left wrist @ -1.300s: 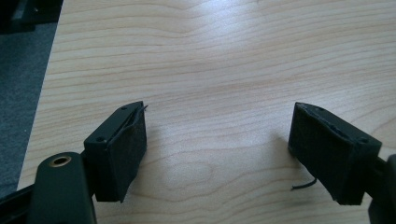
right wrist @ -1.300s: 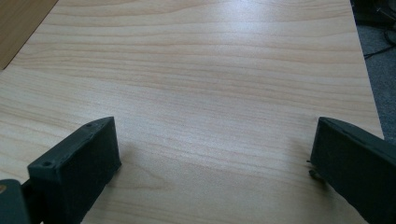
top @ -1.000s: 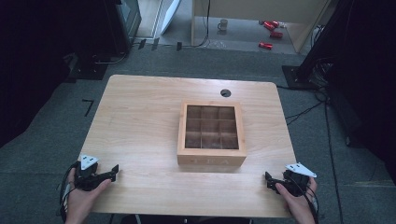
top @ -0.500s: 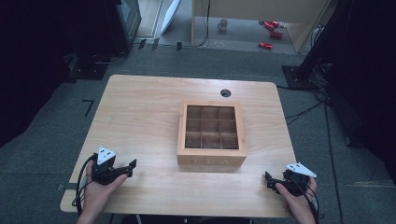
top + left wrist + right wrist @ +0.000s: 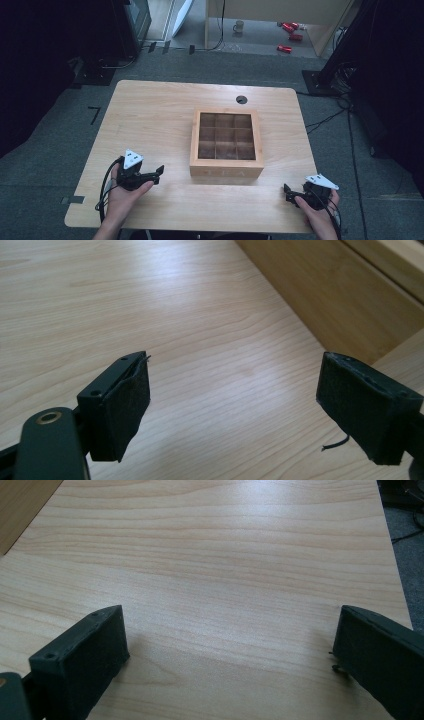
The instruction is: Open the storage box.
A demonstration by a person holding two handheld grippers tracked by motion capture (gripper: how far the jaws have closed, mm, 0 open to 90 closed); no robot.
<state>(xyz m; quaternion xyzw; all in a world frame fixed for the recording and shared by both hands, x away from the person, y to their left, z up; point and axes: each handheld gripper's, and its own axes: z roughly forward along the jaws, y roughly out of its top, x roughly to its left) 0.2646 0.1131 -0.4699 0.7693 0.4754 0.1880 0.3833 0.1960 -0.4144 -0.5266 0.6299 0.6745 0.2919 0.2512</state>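
Box: one wooden box point(image 5: 226, 145), square, open-topped, on the counter slightly right of centre; light wood walls, darker inside.
Compartments: nine, in a three-by-three grid of thin wooden dividers; contents cannot be made out in the dim high view.
Box front: plain smooth wood panel facing the person; faint lettering on it, too small to read.
Counter: one counter point(image 5: 150, 115), pale wood-grain laminate, rectangular with rounded corners; one round dark cable hole point(image 5: 241, 99) near the far edge, beyond the box.
Tongs count: two, one per hand, each with two black jaws and a grey three-cornered plate on top.
Left tongs: left tongs point(image 5: 159, 172) low over the counter near the front-left, pointing right toward the box's front-left corner, near it but not touching; jaws spread wide, nothing between them.
Left pads: flat black rubbery pads point(image 5: 131, 405), edge of one fraying; box wall point(image 5: 350, 295) just beyond them in the left gripper view.
Left hand: left hand point(image 5: 125, 192) wrapped round the handle from below, forearm entering from the bottom edge.
Right tongs: right tongs point(image 5: 287, 192) by the front-right corner of the counter, pointing left, well apart from the box; jaws spread wide, holding nothing.
Right hand: right hand point(image 5: 317, 210) gripping the body, cable trailing back.
Floor: grey carpet point(image 5: 50, 150); one mug point(image 5: 239, 26) and three red cans point(image 5: 290, 35) beyond the counter.
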